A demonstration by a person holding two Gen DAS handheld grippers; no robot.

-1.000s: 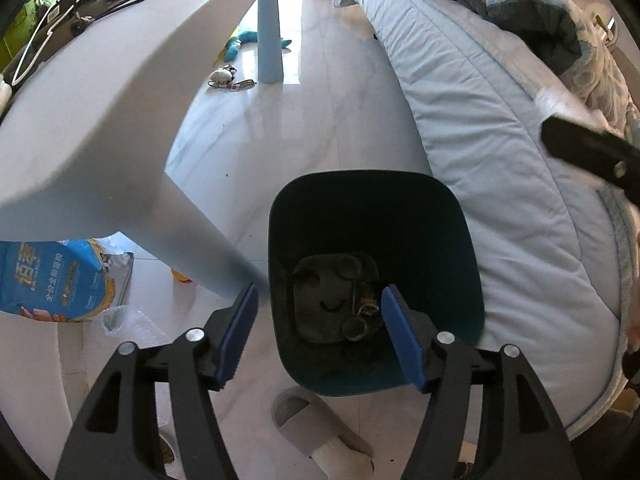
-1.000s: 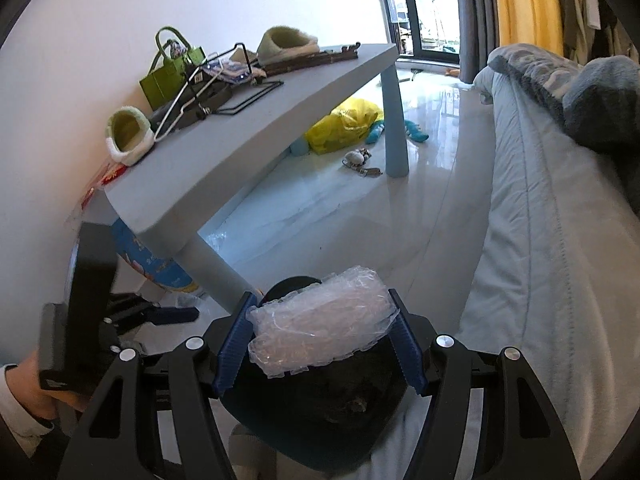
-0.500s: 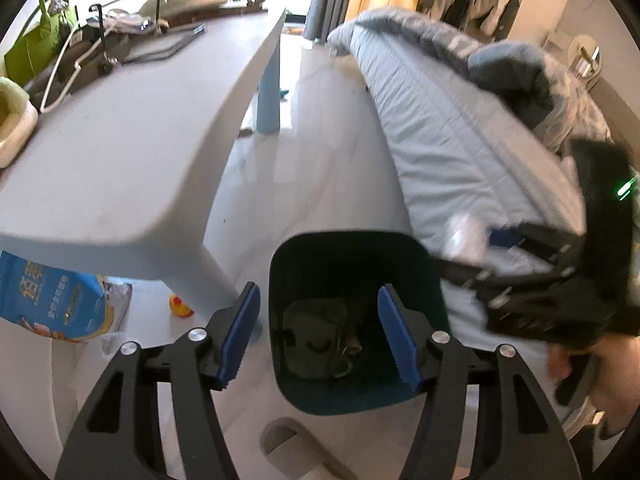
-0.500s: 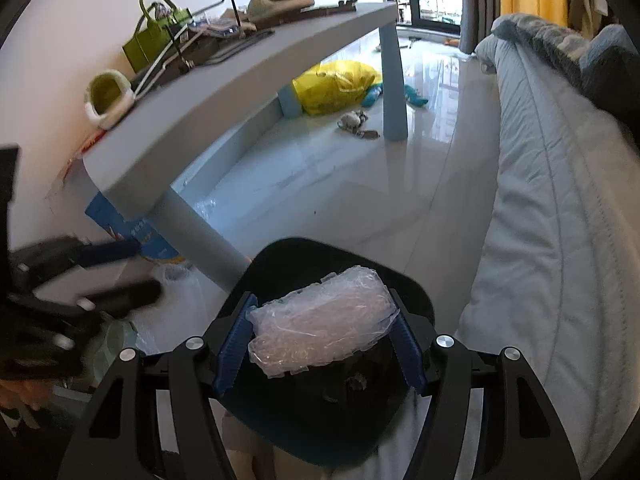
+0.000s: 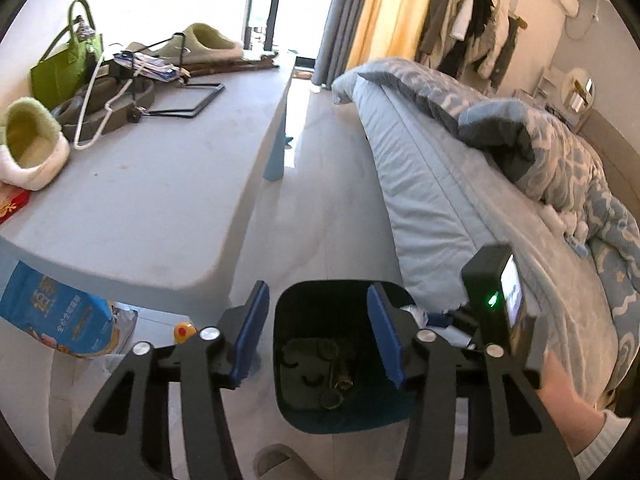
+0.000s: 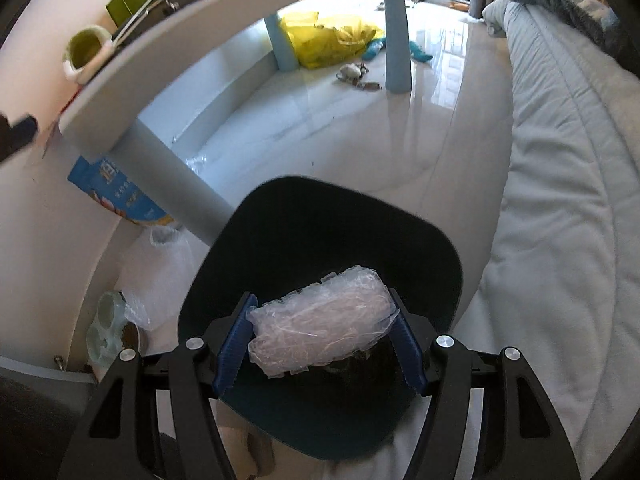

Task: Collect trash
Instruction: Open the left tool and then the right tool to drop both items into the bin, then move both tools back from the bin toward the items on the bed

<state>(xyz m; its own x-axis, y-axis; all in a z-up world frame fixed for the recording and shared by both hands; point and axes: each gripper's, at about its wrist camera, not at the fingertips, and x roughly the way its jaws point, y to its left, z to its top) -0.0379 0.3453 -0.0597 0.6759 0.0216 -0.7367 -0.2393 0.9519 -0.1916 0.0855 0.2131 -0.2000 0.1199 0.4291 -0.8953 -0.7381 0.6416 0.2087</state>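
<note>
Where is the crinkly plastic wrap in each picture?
Left wrist view: only a pale scrap of the plastic wrap peeks out behind the left gripper, over the trash bin.
Right wrist view: low in the middle, the plastic wrap sits squeezed in the right gripper.
Shared landmark: the dark trash bin beside the bed.

trash bin [image 6: 420, 240] floor hidden behind bubble wrap [image 6: 320, 326], bed [image 5: 460, 200] cropped right

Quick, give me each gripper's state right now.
Left gripper: open, holding nothing, above the trash bin.
Right gripper: shut on the bubble wrap, over the bin.
</note>
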